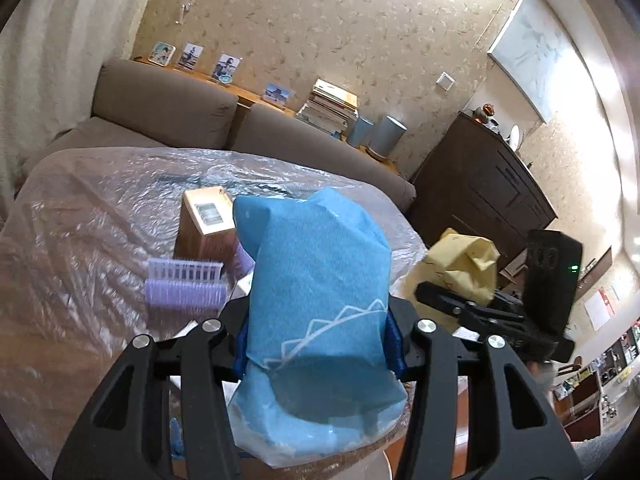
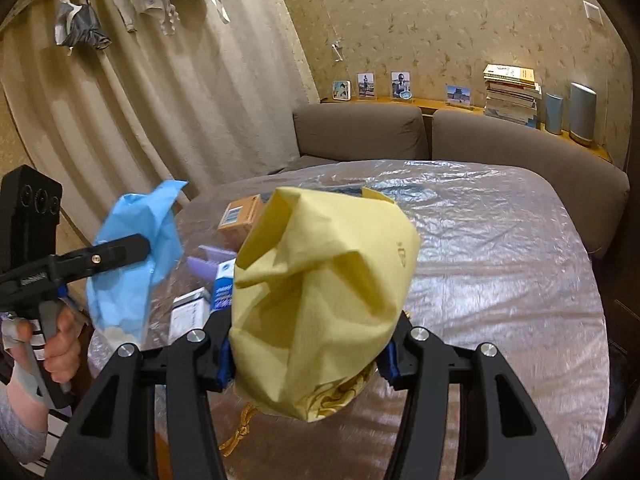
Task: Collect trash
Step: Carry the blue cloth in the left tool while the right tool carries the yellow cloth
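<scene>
Plastic-covered table (image 2: 500,240): my left gripper (image 1: 316,344) clamped on blue bag (image 1: 320,280), right gripper (image 2: 308,356) on yellow bag (image 2: 320,300); box (image 1: 204,220), rollers (image 1: 184,294) left; no bin seen

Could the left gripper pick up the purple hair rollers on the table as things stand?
Probably not yet: the left gripper is shut on the blue bag, so its jaws are full. The purple hair rollers lie uncovered on the table's plastic sheet, otherwise unobstructed.

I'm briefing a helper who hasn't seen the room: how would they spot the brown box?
Find the plastic-covered table before the grey sofa. The brown cardboard box stands there behind lilac hair rollers, the only brown, labelled item.
</scene>
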`<state>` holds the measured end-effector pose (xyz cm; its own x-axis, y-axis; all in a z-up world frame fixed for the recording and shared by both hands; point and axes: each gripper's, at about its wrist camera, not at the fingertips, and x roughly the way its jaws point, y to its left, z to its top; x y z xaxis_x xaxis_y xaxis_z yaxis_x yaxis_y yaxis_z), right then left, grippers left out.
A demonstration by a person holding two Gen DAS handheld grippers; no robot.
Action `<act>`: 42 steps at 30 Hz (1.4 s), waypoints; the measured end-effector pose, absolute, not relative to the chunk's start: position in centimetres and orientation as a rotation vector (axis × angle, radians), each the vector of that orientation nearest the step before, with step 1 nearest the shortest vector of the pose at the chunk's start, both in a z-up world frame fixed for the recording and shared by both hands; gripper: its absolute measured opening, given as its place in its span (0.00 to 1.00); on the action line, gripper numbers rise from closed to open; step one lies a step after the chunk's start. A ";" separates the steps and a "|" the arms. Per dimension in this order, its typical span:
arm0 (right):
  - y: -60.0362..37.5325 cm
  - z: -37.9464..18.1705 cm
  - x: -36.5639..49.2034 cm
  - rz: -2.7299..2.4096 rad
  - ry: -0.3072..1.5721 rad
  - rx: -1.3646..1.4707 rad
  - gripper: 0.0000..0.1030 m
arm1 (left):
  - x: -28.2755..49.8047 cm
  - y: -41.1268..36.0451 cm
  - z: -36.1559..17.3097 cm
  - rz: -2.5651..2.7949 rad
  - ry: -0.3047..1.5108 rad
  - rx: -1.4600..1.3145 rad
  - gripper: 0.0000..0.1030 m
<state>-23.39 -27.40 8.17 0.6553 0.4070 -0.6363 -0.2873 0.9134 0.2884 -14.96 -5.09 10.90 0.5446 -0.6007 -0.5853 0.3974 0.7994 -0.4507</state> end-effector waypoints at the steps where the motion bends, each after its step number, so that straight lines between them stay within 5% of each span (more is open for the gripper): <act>1: -27.4 8.2 -23.4 0.396 0.761 0.168 0.51 | -15.5 -5.1 10.9 -0.591 0.794 -0.275 0.49; 42: -25.3 6.9 -38.9 0.506 0.869 0.122 0.51 | -31.7 -9.0 8.6 -0.475 0.824 -0.008 0.51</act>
<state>-38.87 -25.25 6.90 0.5363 0.4724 -0.6995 -0.3752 0.8757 0.3038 -31.71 -8.98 8.61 0.5810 -0.4097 -0.7033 0.4034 0.8954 -0.1883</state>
